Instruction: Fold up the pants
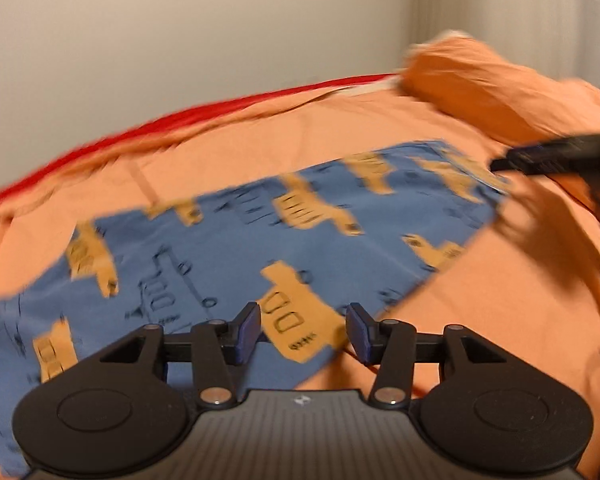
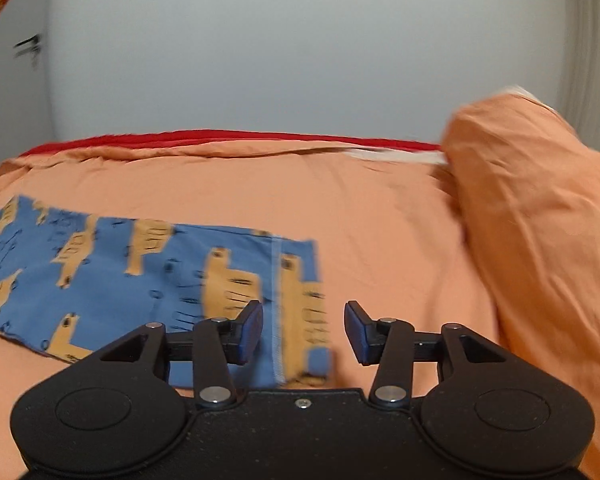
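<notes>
Blue pants [image 1: 228, 248] printed with orange vehicles lie flat on an orange bedsheet [image 1: 480, 300]. My left gripper [image 1: 303, 330] is open and empty, hovering over the pants' near edge. In the right wrist view the pants [image 2: 140, 280] lie at the left, with a pale seam near their right end. My right gripper [image 2: 303, 330] is open and empty above that right end. The right gripper also shows in the left wrist view [image 1: 500, 166], dark and blurred at the pants' far end.
An orange pillow [image 2: 540, 208] lies at the right, also in the left wrist view [image 1: 492, 88]. A red edge [image 2: 220, 136] runs along the bed's far side against a pale wall [image 2: 300, 48].
</notes>
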Available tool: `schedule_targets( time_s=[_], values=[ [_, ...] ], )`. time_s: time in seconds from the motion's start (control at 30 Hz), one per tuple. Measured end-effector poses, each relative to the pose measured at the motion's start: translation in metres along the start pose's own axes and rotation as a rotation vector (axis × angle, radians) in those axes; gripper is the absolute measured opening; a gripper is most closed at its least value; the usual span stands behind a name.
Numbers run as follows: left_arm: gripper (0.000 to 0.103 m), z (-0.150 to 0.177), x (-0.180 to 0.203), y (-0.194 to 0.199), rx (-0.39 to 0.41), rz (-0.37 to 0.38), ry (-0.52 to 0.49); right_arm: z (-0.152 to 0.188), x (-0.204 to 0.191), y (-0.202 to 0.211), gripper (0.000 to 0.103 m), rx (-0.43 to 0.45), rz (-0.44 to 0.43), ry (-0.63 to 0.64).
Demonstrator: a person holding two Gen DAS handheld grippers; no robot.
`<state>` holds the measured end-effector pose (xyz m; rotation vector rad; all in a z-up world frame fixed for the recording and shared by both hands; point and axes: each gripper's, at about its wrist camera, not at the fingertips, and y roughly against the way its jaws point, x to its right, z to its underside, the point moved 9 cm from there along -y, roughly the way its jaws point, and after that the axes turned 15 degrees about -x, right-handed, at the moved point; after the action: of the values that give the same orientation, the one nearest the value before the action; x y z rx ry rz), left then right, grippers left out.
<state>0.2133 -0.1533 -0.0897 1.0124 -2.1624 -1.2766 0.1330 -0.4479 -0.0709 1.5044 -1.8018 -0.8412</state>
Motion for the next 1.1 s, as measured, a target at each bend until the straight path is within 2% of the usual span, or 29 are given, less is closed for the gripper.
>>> schedule_targets(
  time_s=[0.07, 0.1, 0.17, 0.2, 0.23, 0.3, 0.33, 0.43, 0.47, 0.53, 0.57, 0.6, 0.67, 0.73, 0.77, 0.87, 0.9, 1.0, 1.03, 1.1],
  values=[
    [0.053, 0.003, -0.006, -0.016, -0.053, -0.002, 0.058, 0.002, -0.019, -0.017, 0.052, -0.034, -0.011, 0.088],
    [0.053, 0.004, -0.008, -0.017, -0.044, -0.003, 0.056, 0.007, -0.023, -0.025, 0.052, -0.052, 0.008, 0.13],
    [0.053, 0.012, -0.009, -0.013, -0.044, -0.03, 0.0, 0.016, -0.019, -0.034, 0.053, -0.054, 0.068, 0.175],
    [0.053, 0.018, -0.011, -0.011, -0.046, -0.047, -0.038, 0.017, -0.013, -0.034, 0.061, -0.044, 0.095, 0.175],
    [0.056, 0.024, -0.014, -0.007, -0.051, -0.062, -0.07, 0.018, -0.004, -0.033, 0.065, -0.05, 0.128, 0.163],
    [0.06, 0.03, -0.024, 0.001, -0.065, -0.062, -0.078, 0.011, 0.006, -0.028, 0.065, -0.039, 0.132, 0.16],
    [0.062, 0.027, -0.03, 0.005, -0.061, -0.06, -0.058, 0.003, 0.006, -0.026, 0.065, -0.023, 0.129, 0.173],
    [0.08, -0.005, -0.058, 0.014, 0.012, -0.121, 0.033, -0.025, -0.006, -0.024, 0.074, 0.039, 0.087, 0.198],
    [0.082, -0.018, -0.067, 0.014, 0.038, -0.147, 0.065, -0.035, -0.014, -0.028, 0.077, 0.053, 0.051, 0.194],
    [0.082, -0.041, -0.082, 0.004, 0.071, -0.142, 0.104, -0.051, -0.034, -0.044, 0.078, 0.054, -0.026, 0.206],
    [0.082, -0.049, -0.086, -0.007, 0.066, -0.143, 0.111, -0.056, -0.043, -0.054, 0.078, 0.039, -0.036, 0.229],
    [0.082, -0.054, -0.091, -0.019, 0.041, -0.174, 0.115, -0.059, -0.046, -0.066, 0.078, 0.025, -0.017, 0.25],
    [0.081, -0.054, -0.105, -0.045, -0.024, -0.264, 0.123, -0.064, -0.037, -0.088, 0.078, 0.003, 0.062, 0.261],
    [0.089, -0.047, -0.12, -0.053, -0.016, -0.221, 0.184, -0.068, -0.01, -0.1, 0.09, 0.0, 0.108, 0.206],
    [0.089, -0.043, -0.128, -0.051, -0.018, -0.207, 0.211, -0.069, 0.004, -0.103, 0.095, 0.0, 0.118, 0.173],
    [0.088, -0.032, -0.148, -0.031, -0.004, -0.252, 0.199, -0.068, 0.022, -0.1, 0.096, -0.001, 0.094, 0.152],
    [0.088, -0.03, -0.155, -0.022, 0.015, -0.267, 0.19, -0.069, 0.02, -0.095, 0.095, 0.005, 0.104, 0.159],
    [0.091, -0.037, -0.173, -0.004, 0.078, -0.229, 0.176, -0.081, -0.009, -0.071, 0.094, 0.089, 0.159, 0.245],
    [0.091, -0.042, -0.179, -0.003, 0.085, -0.217, 0.18, -0.085, -0.022, -0.065, 0.094, 0.112, 0.147, 0.26],
    [0.091, -0.054, -0.186, -0.008, 0.078, -0.161, 0.181, -0.088, -0.056, -0.058, 0.094, 0.111, 0.04, 0.281]
  ],
)
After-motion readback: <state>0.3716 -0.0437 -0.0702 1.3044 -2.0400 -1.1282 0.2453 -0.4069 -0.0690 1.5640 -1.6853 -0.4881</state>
